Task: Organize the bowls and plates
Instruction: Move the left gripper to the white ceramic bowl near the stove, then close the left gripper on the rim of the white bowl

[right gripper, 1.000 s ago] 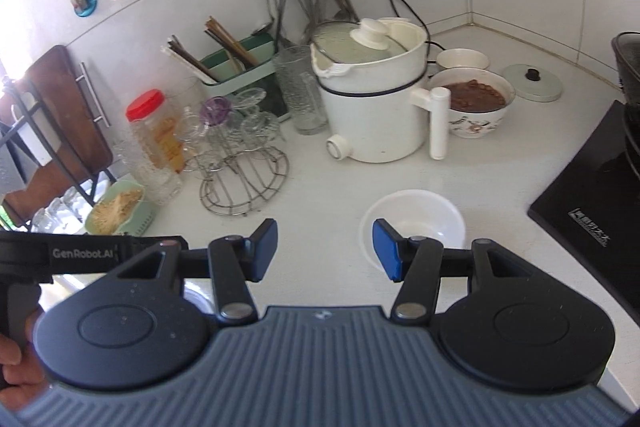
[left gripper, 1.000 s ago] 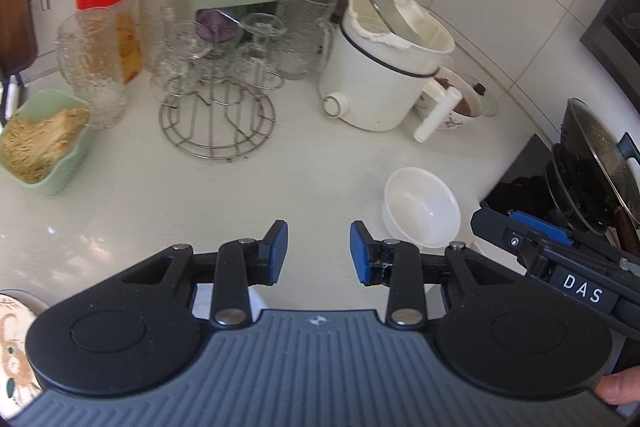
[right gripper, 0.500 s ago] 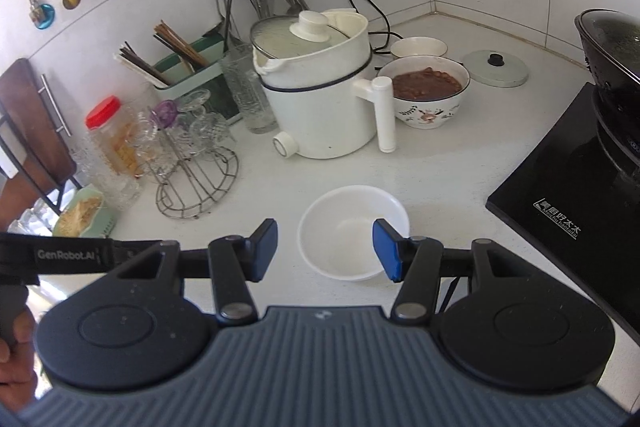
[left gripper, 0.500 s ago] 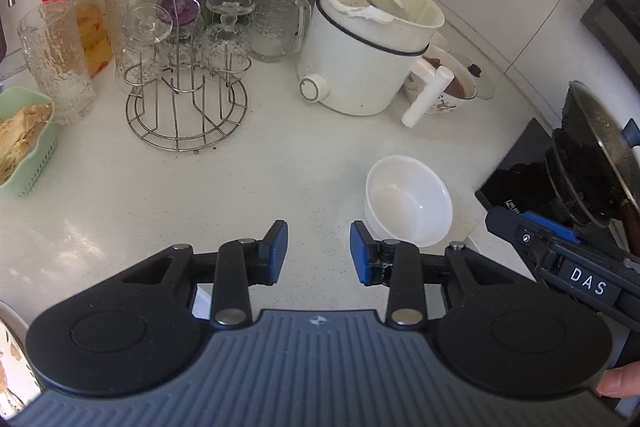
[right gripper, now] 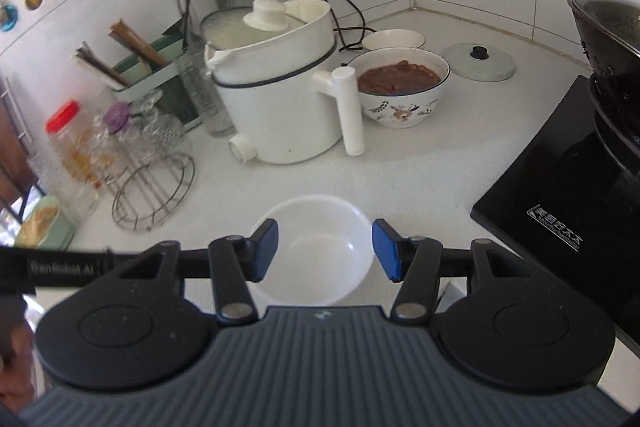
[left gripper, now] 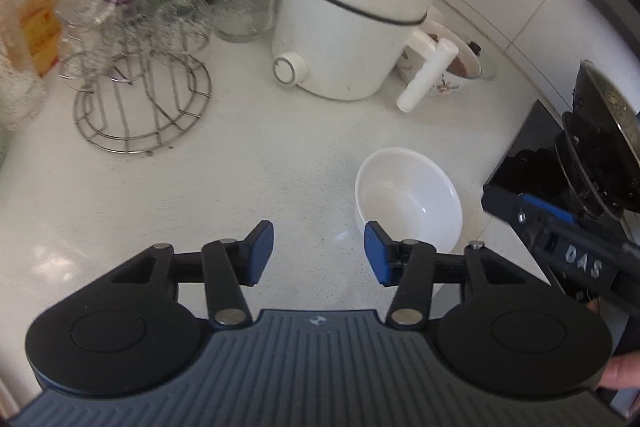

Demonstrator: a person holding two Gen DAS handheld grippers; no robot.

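1. Right claw [right gripper: 325, 250]: jaws apart at a medium gap, nothing gripped. The bowl [right gripper: 313, 249] sits dead ahead, seen between and beyond the pads, no contact. Looks lined up for a rim grab
2. Left claw [left gripper: 319, 253]: jaws have just been opening, now a medium gap with only bare counter [left gripper: 200, 195] between them. Bowl [left gripper: 408, 199] is ahead and to its right, right pad [left gripper: 376, 253] overlapping the near rim in view; can't tell if it touches
3. Bowl is empty, upright, alone on the counter, so either claw can pinch the rim
4. Cooker [right gripper: 280, 95] is further ahead of both claws, its handle [right gripper: 350, 111] pointing back toward the bowl; food bowl [right gripper: 400, 83] beyond to the right
5. Hob [right gripper: 560, 211] close on the right: little room on that side
6. My read: approach phase, no grasp yet
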